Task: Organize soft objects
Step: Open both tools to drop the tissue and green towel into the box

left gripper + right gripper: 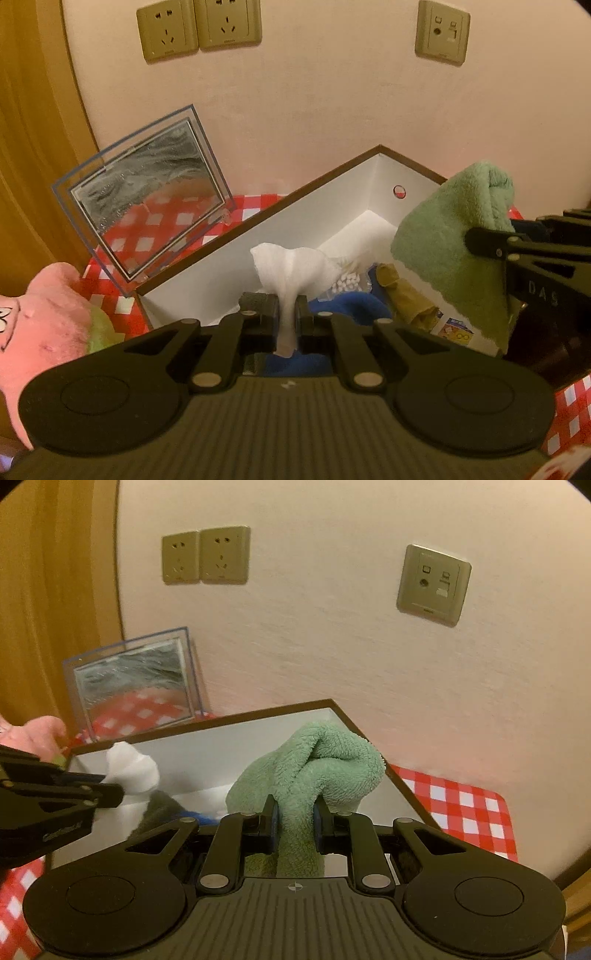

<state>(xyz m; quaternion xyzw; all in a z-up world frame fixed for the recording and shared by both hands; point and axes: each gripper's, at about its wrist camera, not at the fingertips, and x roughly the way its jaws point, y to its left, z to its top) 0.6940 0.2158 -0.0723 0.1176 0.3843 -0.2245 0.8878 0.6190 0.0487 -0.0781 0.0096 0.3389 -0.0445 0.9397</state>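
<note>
Left wrist view | left gripper [287,317] fingers pinching limp white tissue [291,266] over white box [207,273] | right gripper [295,821] fingers clamping soft, light green terry towel [314,768] mid-bunch; compresses, won't slip.

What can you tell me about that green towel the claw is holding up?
The green towel is a soft, fluffy terry cloth in pale mint green, bunched into a loose bundle. The right claw pinches a gathered fold of it, its jaws closed on the fabric; the rest bulges above and hangs below them. It is held in the air over the open white box, at the box's right side, touching nothing else that shows.
</note>
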